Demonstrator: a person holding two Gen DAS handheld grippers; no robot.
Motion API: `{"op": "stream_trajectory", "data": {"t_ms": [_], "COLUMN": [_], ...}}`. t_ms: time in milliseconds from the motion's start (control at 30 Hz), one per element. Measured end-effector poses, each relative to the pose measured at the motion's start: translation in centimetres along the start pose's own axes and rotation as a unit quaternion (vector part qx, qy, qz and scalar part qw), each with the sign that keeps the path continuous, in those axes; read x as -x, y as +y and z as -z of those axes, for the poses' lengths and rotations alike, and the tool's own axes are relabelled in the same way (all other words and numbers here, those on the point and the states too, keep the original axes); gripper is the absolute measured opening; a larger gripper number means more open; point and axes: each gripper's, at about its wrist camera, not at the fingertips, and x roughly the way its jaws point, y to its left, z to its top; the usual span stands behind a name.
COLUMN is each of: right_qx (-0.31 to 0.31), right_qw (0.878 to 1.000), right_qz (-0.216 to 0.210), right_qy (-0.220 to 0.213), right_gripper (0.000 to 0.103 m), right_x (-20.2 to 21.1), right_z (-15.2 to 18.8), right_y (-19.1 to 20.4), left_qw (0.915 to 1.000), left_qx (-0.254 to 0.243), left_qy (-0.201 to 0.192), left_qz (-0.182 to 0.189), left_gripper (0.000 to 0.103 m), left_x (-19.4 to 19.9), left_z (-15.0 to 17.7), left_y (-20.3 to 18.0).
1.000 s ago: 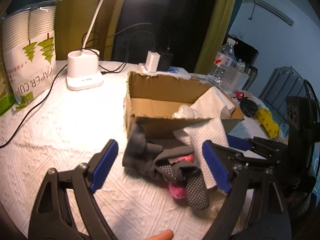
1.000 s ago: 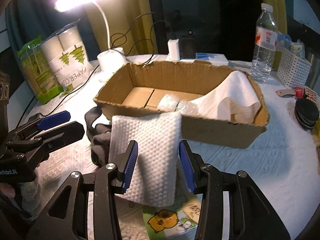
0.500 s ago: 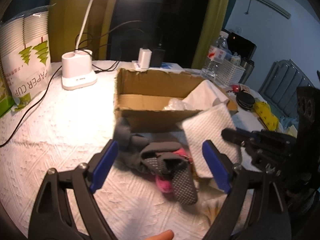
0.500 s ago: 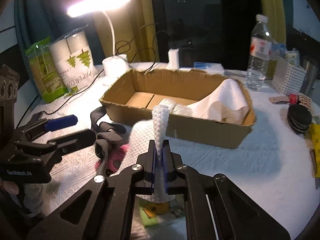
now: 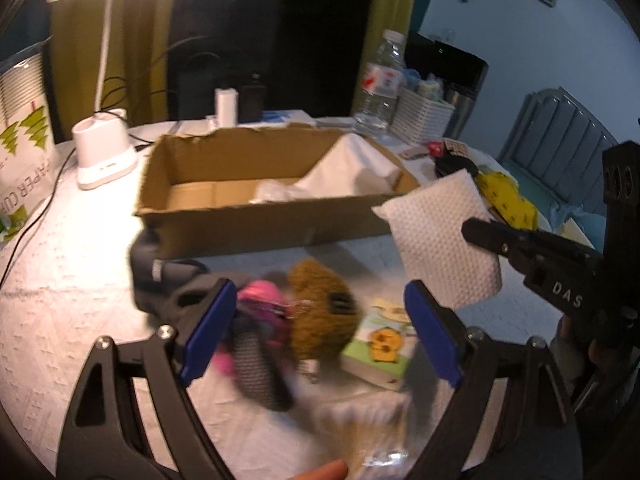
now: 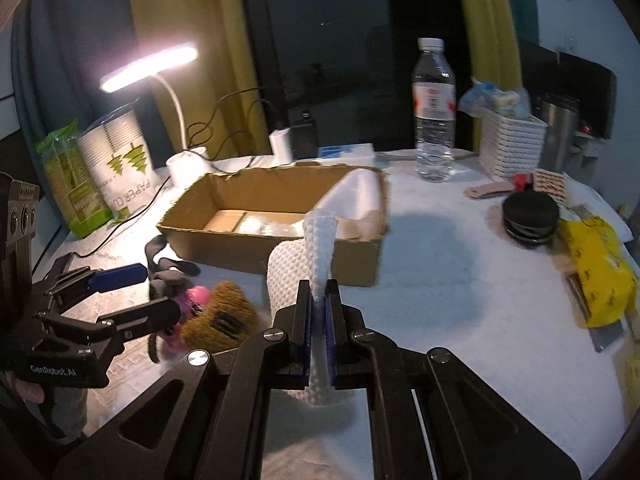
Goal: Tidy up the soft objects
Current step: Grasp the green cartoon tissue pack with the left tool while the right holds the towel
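Observation:
My right gripper is shut on a white textured cloth and holds it off the table, just in front of the open cardboard box. From the left wrist view the same white cloth hangs from the right gripper at the box's right end. My left gripper stands open over a heap of soft things: dark grey socks, a pink item and a brown knitted piece. A white cloth lies inside the box.
A desk lamp, paper cup sleeves, a water bottle and a white basket stand around the back. A small cartoon-print pack lies by the heap. A black round case and yellow bag lie right.
My right gripper closed on the white cloth and lifted it off the heap toward the right. That uncovered the brown knitted piece and cartoon pack. My left gripper shifted right, still open.

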Motion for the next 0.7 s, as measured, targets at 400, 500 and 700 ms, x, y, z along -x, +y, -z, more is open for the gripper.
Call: {"op": "stream_trajectory", "data": {"t_ms": [400,500,700], "right_qx": [-0.037,-0.047,-0.058], "right_qw": [0.999,0.999,0.998], "right_qz": [0.007,0.006,-0.001], "right_qy": [-0.012,-0.015,-0.018], "right_gripper": [0.006,0.006,0.006], "right_x": [2.3,2.6,3.0], "right_z": [2.3,2.8,3.5], "right_y": [-4.9,-5.9,-7.0], "left_qw": [0.9979,0.9966,0.9955], "left_qx": [-0.028,-0.034,-0.053], "left_qy": [0.058,0.074,0.077], "left_qz": [0.0,-0.013,-0.012], "left_gripper": [0.087,0.087,0.086], "left_x": [-3.2,-4.0,-4.3], "left_z": [1.6,2.0,2.0], "left_y": [-4.6,-5.0,-6.1]}}
